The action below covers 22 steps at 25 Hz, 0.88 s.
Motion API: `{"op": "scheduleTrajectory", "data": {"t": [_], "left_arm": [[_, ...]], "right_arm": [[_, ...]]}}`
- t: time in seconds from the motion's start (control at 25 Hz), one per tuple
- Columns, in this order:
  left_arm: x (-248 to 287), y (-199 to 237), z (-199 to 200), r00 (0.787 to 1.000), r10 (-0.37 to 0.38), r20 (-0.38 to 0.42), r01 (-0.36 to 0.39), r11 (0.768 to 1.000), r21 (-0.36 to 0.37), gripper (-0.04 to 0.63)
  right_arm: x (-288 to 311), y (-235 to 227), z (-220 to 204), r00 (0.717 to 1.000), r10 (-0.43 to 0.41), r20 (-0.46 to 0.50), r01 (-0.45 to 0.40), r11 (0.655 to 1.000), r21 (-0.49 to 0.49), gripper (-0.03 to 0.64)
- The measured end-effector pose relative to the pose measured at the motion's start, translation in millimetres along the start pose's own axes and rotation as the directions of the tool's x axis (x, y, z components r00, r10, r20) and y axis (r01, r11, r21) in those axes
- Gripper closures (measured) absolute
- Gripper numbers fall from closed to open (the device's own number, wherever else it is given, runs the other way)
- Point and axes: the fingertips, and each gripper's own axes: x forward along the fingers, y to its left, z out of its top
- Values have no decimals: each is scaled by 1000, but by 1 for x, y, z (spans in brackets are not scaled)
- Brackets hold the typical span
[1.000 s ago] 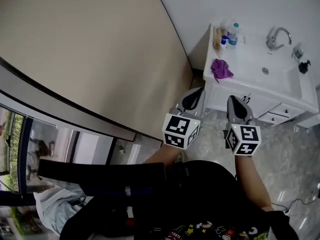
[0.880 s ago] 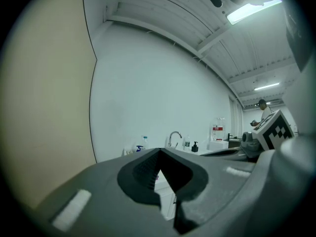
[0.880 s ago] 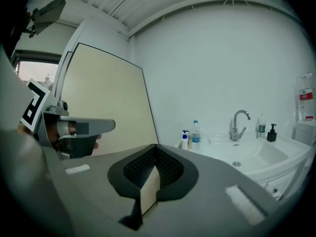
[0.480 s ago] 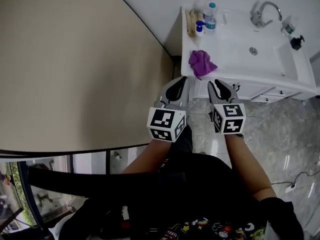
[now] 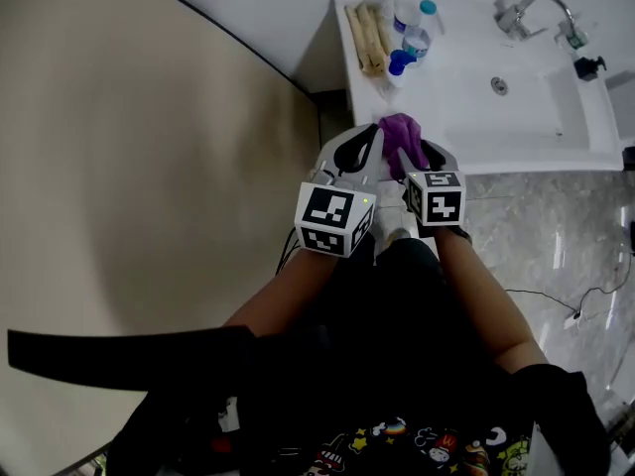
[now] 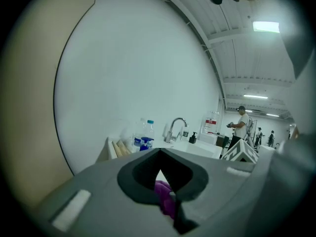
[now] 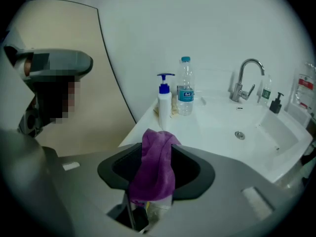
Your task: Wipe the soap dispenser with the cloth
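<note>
Just left of cloth (image 5: 399, 135): left hand-held gripper (image 6: 159, 152), jaws together, empty. Cloth bunched at counter's (image 7: 212, 125) near edge, long axis near-to-far, between jaws of right hand-held gripper (image 7: 152, 149), wide apart, just been opening, not clamped. Farther back, straight beyond cloth: dispenser (image 7: 164, 98), upright.

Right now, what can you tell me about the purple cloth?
The purple cloth looks like soft fabric, crumpled into a bunched heap with folds rather than spread flat. It lies at the front edge of the white vanity counter, apart from the pump soap dispenser farther back. It stands between the jaws of the right gripper, which have just been opening. They are wide apart and do not seem to press on it.
</note>
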Motion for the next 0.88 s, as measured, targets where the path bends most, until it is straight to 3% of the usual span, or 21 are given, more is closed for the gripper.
{"op": "scheduleTrajectory", "data": {"t": [0.28,0.52,0.68,0.88], "left_arm": [[21,29,-13,999,19,-38,-20,999,-34,595],[25,47,-11,996,70,-46,-72,996,-46,595],[33,49,-14,996,73,-57,-77,995,-58,595],[41,47,-13,996,64,-61,-67,996,-52,595]], "right_arm": [[42,-9,-12,994,2,-113,-5,1000,-25,410],[61,-9,-19,970,6,-241,-24,997,-72,424],[65,-10,-14,967,5,-255,-37,992,-119,479],[63,-5,-14,967,48,-250,-72,994,-87,512]]}}
